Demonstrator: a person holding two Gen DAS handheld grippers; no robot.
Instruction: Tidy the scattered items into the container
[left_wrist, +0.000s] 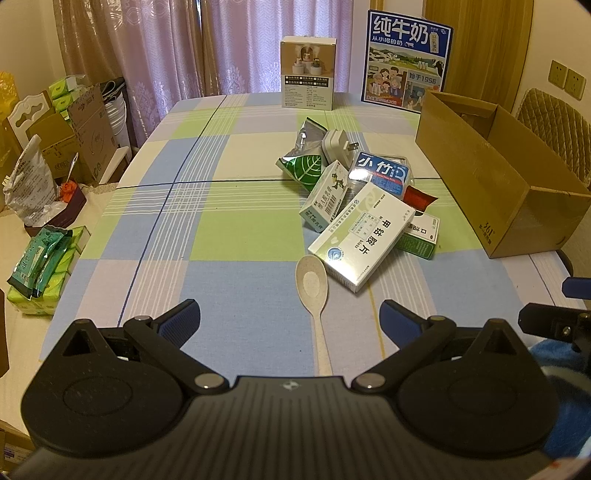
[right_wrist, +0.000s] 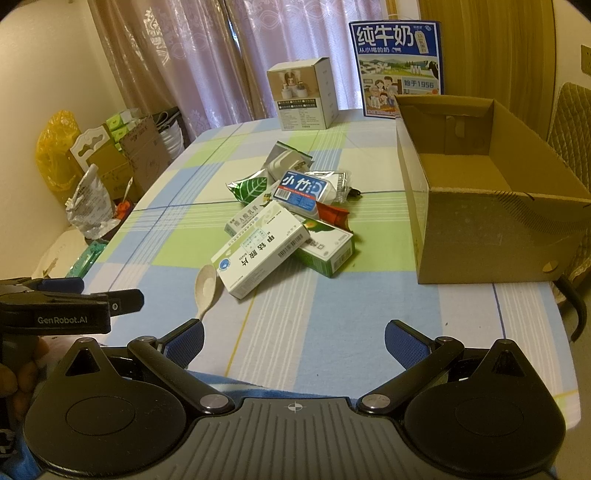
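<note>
- left tongs (left_wrist: 290, 314) spread wide, nothing between them; the spoon (left_wrist: 313, 291) lies at their 12 o'clock, bowl touching the big white box (left_wrist: 360, 240).
- right tongs (right_wrist: 293, 341) spread wide, hovering over bare checked surface (right_wrist: 332, 306) near its front edge.
- one open cardboard box (right_wrist: 480, 229) stands empty at 2 o'clock, near the surface's right edge.
- the pile at 12 o'clock: three medicine boxes, one blue pack (right_wrist: 301, 190), one plug (right_wrist: 286, 162), one green leaf pouch (right_wrist: 251, 188).
- open surface stretches from 9 to 11 o'clock.
</note>
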